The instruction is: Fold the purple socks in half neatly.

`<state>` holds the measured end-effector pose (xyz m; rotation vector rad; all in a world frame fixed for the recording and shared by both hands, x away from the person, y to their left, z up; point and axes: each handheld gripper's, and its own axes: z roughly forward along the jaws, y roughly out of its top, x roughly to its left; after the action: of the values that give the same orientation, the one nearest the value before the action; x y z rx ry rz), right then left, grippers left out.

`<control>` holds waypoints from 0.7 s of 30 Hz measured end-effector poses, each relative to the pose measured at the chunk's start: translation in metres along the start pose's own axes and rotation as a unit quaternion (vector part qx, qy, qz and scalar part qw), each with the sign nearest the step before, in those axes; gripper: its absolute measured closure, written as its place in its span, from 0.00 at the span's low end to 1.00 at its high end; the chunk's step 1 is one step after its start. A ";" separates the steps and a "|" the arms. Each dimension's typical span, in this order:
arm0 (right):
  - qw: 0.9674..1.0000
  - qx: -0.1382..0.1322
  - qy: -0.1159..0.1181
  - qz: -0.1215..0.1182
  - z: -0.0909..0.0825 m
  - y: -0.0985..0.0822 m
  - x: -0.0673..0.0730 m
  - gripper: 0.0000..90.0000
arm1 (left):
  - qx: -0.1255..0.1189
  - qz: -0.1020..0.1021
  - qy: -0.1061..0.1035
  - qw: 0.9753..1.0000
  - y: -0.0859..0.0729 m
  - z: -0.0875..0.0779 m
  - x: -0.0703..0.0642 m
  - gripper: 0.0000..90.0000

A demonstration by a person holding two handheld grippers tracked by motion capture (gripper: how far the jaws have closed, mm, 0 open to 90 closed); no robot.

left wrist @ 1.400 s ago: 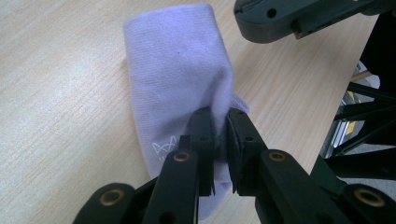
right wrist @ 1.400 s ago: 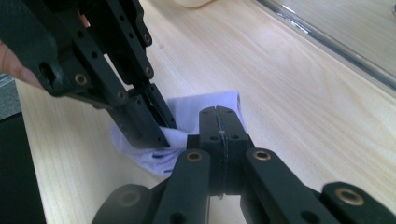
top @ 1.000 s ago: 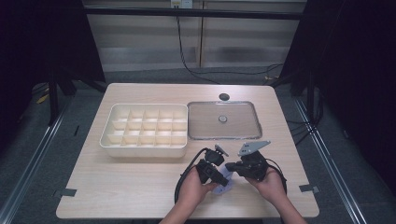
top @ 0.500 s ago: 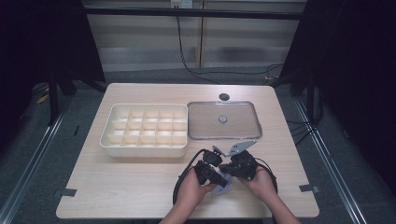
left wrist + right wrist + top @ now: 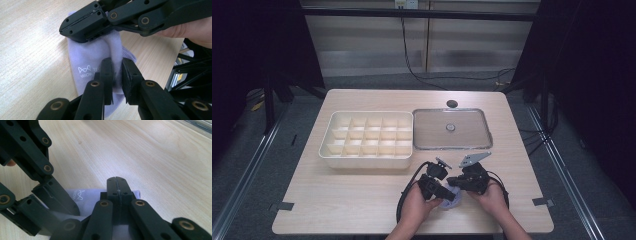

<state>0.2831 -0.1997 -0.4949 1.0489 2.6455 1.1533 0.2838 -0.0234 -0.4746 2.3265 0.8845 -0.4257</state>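
Observation:
A lavender cloth [image 5: 451,201] with a small white logo lies on the wooden table near its front edge, between the two hands. In the left gripper view the cloth [image 5: 92,57] is bunched into a fold, and my left gripper [image 5: 115,62] is shut on that fold. My right gripper [image 5: 72,27] comes in from the upper right, jaws together, tip against the cloth's far edge. In the right gripper view my right gripper [image 5: 117,180] is shut over the cloth [image 5: 87,202]; I cannot tell whether fabric is caught. From the high view the left gripper [image 5: 443,191] and right gripper [image 5: 454,182] meet tip to tip.
A cream tray [image 5: 364,160] with several compartments stands at mid-left. Beside it on the right lies a clear flat lid [image 5: 451,146] with a centre knob. A small dark round hole [image 5: 452,103] is at the table's back. Cables loop around both hands.
The right hand has come a little left and down, bringing its gripper against the left one over the cloth. The left hand has stayed put.

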 end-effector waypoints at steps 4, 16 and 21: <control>1.000 0.000 0.000 0.006 0.001 -0.001 -0.002 1.00 | -0.009 -0.001 -0.002 1.000 -0.004 0.000 -0.001 0.89; 1.000 -0.011 0.003 0.008 0.000 -0.005 -0.001 1.00 | -0.016 0.005 -0.008 1.000 -0.002 -0.016 -0.007 0.81; 1.000 -0.018 0.003 0.013 0.000 -0.007 -0.001 1.00 | -0.045 -0.004 -0.004 0.999 0.004 -0.033 -0.002 0.83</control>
<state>0.2799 -0.2031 -0.4997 1.0772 2.6122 1.2071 0.2877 -0.0056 -0.4463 2.2379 0.8902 -0.3899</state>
